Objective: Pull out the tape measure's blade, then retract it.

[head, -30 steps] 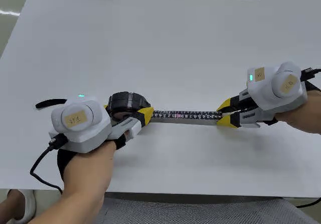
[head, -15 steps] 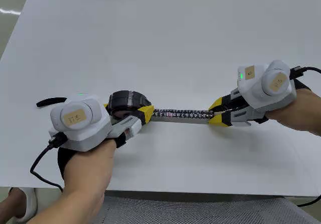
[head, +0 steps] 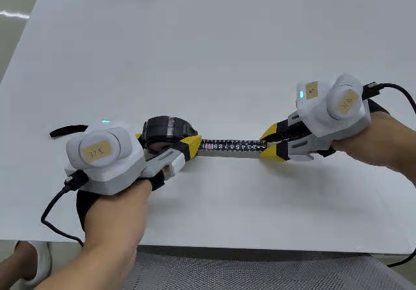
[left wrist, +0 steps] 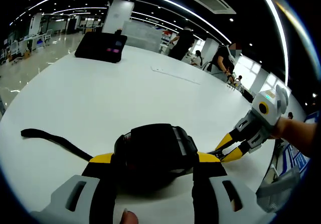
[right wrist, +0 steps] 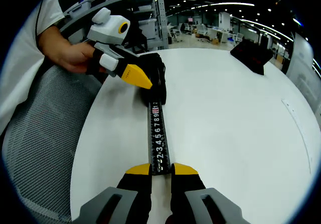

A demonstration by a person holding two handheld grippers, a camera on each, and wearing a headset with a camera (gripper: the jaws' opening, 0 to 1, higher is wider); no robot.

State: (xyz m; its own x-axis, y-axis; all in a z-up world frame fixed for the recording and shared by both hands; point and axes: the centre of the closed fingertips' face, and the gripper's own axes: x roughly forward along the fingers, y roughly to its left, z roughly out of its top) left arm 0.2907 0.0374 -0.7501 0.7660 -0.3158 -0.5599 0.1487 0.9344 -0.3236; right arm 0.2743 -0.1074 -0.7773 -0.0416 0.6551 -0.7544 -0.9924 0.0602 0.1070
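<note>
We are clamping our left claw (head: 179, 155) around the tape measure (head: 166, 131), anchoring it on the table (head: 195, 56); our right claw (head: 268, 144) is pinching the blade (head: 233, 147) at its tip, so it is running taut between them.

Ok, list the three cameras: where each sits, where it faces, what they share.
Head view: headset, looking down at the table; both hands, left gripper, right gripper show.
Left gripper view: on the left gripper, facing the tape measure case between its jaws.
Right gripper view: on the right gripper, looking along the blade pinched in its jaws.
Shared: both gripper views show the case and the opposite gripper.
</note>
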